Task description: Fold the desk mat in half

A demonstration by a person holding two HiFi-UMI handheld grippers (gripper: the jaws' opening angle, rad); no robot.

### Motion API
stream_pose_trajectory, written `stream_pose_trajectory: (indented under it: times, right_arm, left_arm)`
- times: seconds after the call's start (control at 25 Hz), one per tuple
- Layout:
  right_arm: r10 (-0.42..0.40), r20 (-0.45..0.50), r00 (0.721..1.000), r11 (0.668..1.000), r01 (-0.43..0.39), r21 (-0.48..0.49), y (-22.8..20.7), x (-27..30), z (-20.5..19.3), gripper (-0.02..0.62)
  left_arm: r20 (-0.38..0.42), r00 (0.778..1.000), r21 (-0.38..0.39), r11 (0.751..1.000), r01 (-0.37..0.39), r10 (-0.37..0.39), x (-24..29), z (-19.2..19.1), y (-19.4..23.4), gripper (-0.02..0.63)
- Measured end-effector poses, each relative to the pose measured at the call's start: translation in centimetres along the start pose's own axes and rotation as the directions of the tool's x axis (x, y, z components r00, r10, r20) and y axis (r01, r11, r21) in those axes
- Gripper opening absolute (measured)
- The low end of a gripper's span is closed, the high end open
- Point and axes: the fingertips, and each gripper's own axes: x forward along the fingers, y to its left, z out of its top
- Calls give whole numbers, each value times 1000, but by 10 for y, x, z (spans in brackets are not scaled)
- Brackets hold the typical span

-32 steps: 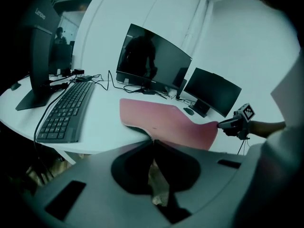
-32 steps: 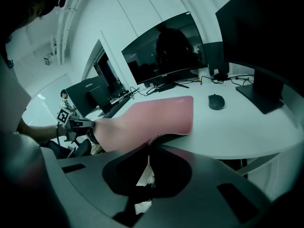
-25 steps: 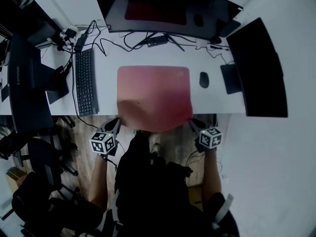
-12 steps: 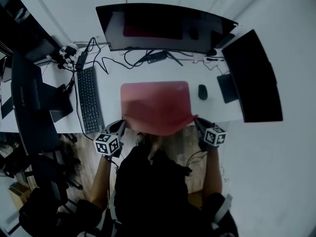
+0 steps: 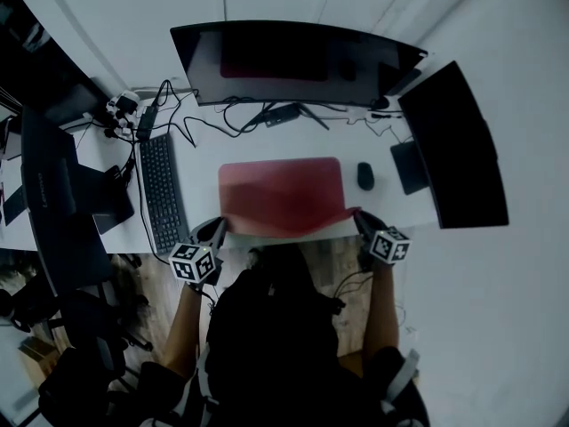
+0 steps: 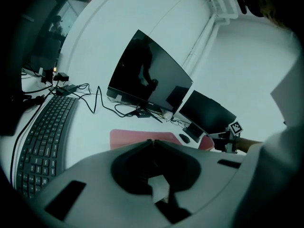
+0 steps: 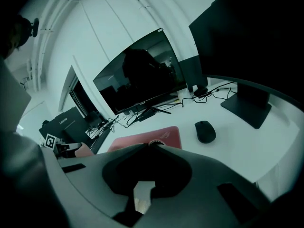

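Since the moment before, the near edge of the red desk mat (image 5: pixel 280 194) had come up off the lip of the worktop (image 5: pixel 200 163), where it had drooped toward the person, and had been carried forward, so that from above the mat looked much shorter front to back. The left gripper (image 5: pixel 219 229) had its jaws closed tight on the mat's near left corner, and the right gripper (image 5: pixel 360 221) was clamped the same way on the near right corner. Between them the lifted edge bowed a little. The far half of the mat lay flat on the worktop in front of the curved monitor (image 5: pixel 293 60), its far edge near the tangle of cables (image 5: pixel 240 109). A dark mouse (image 5: pixel 365 176) sat just beside the mat's right edge, apart from it, and a black keyboard (image 5: pixel 162 189) lay turned lengthwise off to the left. A second monitor (image 5: pixel 453 145) stood at the right end of the worktop.
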Motion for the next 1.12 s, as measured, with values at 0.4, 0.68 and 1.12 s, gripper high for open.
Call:
stream_pose_trajectory:
  times: [0.4, 0.68, 1.12]
  right_arm:
    - [42, 29, 999, 992, -45, 118, -28, 50, 22, 18]
    - [65, 24, 998, 993, -67, 102, -31, 87, 57, 18]
    - [114, -39, 993, 990, -110, 85, -51, 153, 91, 17]
  left_arm:
    - [38, 998, -37, 998, -46, 47, 23, 32, 22, 18]
    - [51, 995, -91, 992, -84, 89, 43, 47, 40, 18]
    - [68, 982, -135, 977, -163, 174, 75, 76, 73, 18]
